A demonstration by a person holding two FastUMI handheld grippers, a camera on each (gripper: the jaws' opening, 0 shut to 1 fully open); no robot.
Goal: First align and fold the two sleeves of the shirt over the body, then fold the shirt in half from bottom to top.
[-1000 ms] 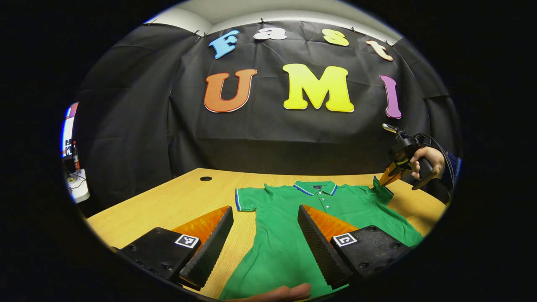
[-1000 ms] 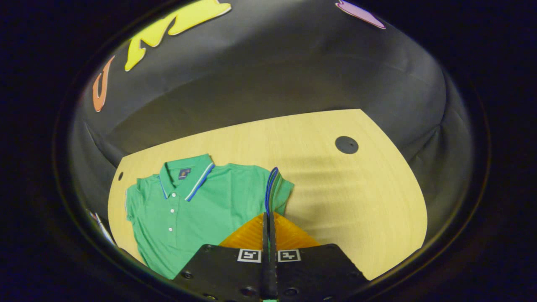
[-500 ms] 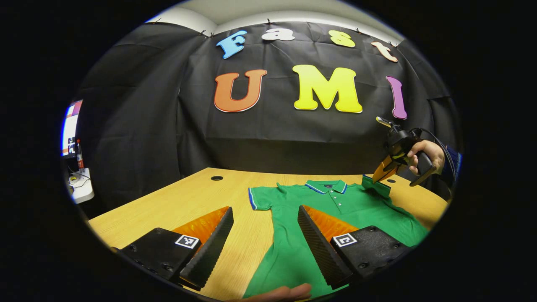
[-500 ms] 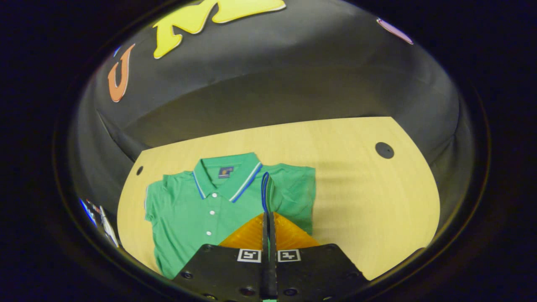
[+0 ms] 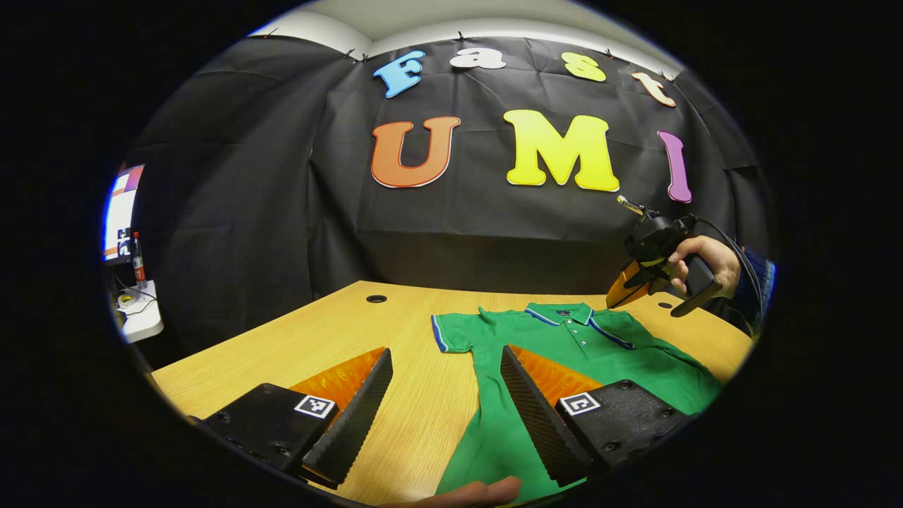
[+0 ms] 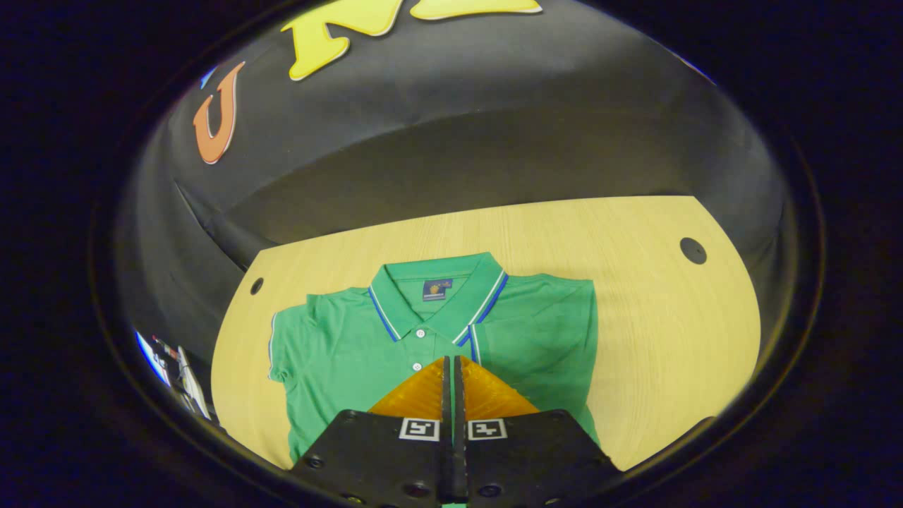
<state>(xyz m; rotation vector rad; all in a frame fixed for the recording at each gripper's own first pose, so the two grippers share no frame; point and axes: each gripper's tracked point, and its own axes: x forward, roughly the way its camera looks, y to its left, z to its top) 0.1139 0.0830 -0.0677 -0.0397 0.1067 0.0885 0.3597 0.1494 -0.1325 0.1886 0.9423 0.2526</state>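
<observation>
Fingers first: the left gripper [image 5: 444,395] holds its two fingers spread wide with nothing between them, low over the near part of the wooden table [image 5: 310,339]. One finger sits over bare wood, the other over the green cloth.

On the right gripper [image 6: 451,367], the two fingers are pressed flat together, and a thin sliver of green runs down the seam between them; whether they really pinch cloth I cannot tell. In the left gripper view that same gripper [image 5: 621,289] hangs above the far right shoulder of the shirt, held by a hand [image 5: 709,257] with a dark sleeve [image 5: 758,279] behind it.

Now the shirt [image 6: 353,353]. It is a green polo, lying flat and face up on the table with the collar [image 6: 437,293] toward the far wall. The collar carries blue and white stripes along its edge, a small label shows inside the neck, and white buttons run down the placket. The left sleeve [image 5: 451,333] lies spread out to the side, its cuff trimmed in blue. The right sleeve [image 6: 540,339] is folded in over the chest, its striped cuff lying just beside the collar, and the shirt's right edge runs straight.

Fingertips of a hand [image 5: 473,490] peek in at the near edge. A round hole [image 6: 693,250] sits in the table's far corner.
</observation>
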